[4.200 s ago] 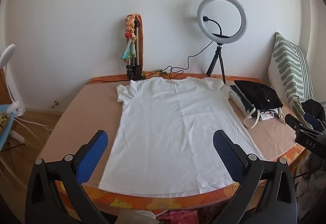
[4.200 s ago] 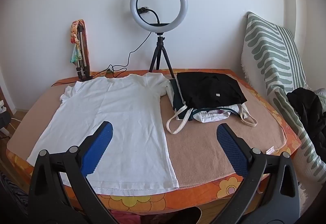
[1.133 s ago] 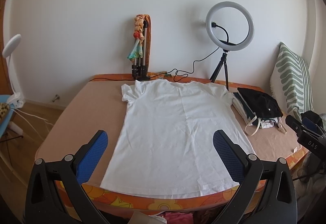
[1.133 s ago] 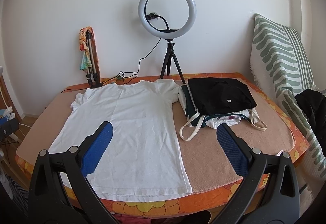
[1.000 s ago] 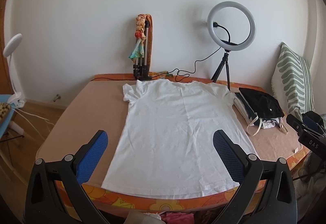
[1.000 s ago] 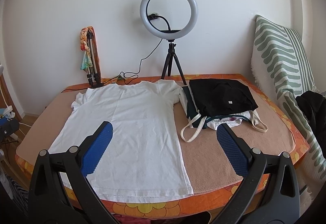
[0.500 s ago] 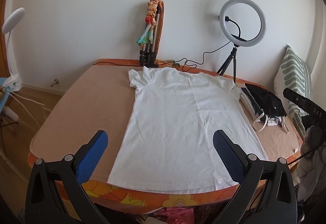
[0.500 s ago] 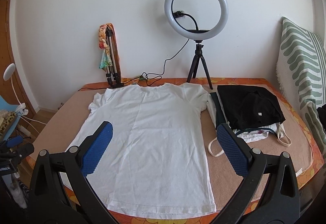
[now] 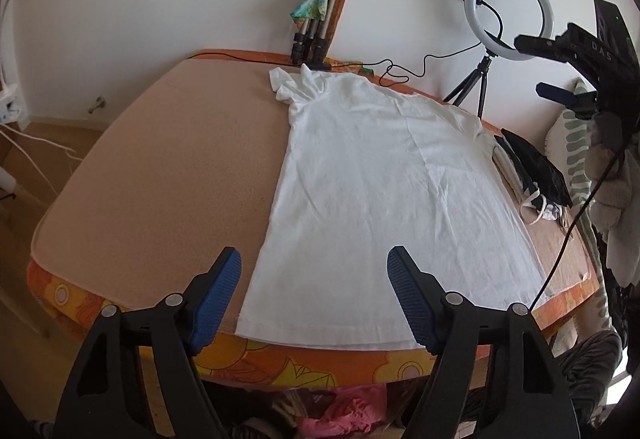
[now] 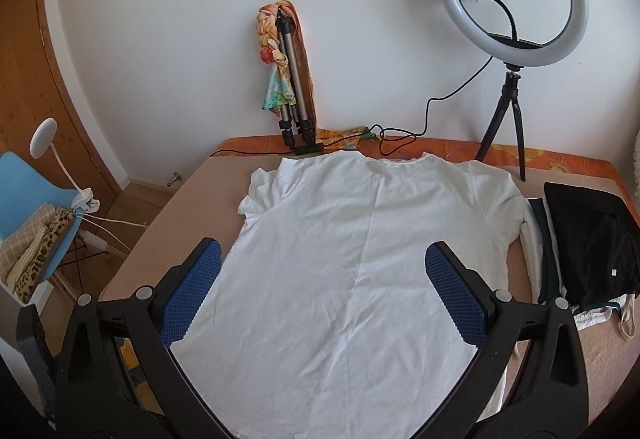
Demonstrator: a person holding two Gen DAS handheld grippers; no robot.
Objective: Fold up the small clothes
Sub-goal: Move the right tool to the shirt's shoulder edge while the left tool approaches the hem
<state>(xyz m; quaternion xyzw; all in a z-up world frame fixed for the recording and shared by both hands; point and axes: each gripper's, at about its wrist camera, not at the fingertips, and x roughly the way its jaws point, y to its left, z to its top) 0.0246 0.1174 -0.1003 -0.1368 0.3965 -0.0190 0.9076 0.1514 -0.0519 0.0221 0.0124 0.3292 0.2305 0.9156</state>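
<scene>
Two grippers, left point(image 9: 314, 293) and right point(image 10: 322, 293), both apart, left narrowing, empty | shirt point(image 9: 384, 199) flat | risk: probably pinching one layer only

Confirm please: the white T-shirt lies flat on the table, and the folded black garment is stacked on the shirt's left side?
Not quite. The white T-shirt does lie flat on the table, but the folded black garment is stacked beside the shirt's right sleeve, as the right wrist view shows.
</scene>
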